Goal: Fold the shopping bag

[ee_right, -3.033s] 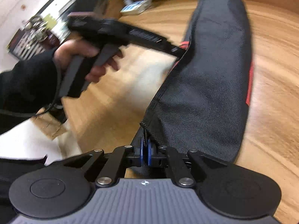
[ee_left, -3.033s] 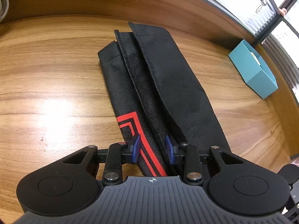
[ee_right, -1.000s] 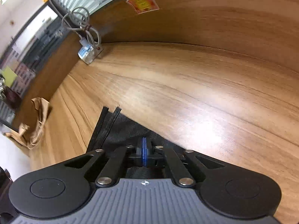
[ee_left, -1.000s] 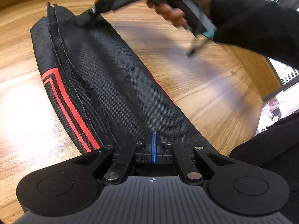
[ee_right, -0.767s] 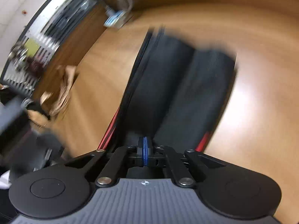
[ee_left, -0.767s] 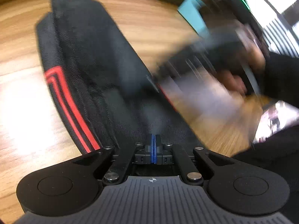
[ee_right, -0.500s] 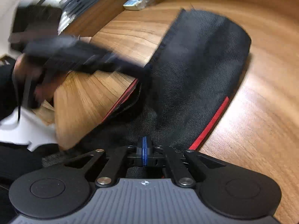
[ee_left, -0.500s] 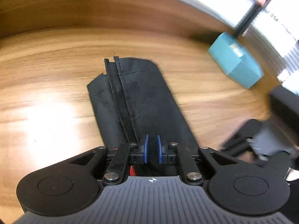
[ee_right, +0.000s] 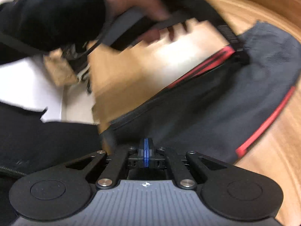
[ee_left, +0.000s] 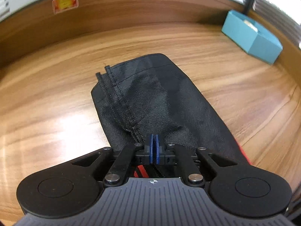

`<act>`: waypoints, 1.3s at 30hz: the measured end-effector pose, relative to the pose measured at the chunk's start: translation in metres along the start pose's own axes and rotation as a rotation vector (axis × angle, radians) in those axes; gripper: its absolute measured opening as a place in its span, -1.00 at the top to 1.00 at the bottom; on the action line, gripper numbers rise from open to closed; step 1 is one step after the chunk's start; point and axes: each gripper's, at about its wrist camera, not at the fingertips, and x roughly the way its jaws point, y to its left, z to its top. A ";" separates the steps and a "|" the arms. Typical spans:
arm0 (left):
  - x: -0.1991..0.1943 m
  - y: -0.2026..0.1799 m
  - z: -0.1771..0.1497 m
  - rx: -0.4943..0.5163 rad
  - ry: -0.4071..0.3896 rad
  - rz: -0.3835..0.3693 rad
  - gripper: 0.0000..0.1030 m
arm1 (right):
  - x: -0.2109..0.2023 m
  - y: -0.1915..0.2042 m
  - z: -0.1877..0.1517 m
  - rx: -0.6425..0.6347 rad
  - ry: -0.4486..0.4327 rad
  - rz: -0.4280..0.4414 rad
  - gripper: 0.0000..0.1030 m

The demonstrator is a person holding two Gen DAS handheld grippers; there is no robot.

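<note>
we see the right view smeared by motion: the hand [ee_right: 135, 5] and the bag [ee_right: 216, 101] blur. the left gripper [ee_left: 154, 146] hides the bag's near end, and we cannot tell what the teal box [ee_left: 252, 35] holds.

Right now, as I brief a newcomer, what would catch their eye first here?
The black shopping bag, folded into a long strip with red stripes, lies across the wooden table, and both tools pinch its fabric: the left tool and the right tool. A teal box sits at the table's far right corner.
</note>
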 end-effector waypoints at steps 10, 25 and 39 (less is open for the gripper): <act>-0.052 -0.069 -0.063 0.329 0.042 -0.158 0.78 | 0.001 -0.009 -0.004 0.048 0.000 -0.013 1.00; -0.064 -0.088 -0.128 0.393 0.050 -0.235 0.77 | -0.015 0.024 -0.017 0.088 -0.118 -0.144 0.20; -0.059 -0.076 -0.137 0.397 0.043 -0.316 0.77 | 0.037 0.152 -0.037 -0.420 0.112 -0.626 -0.38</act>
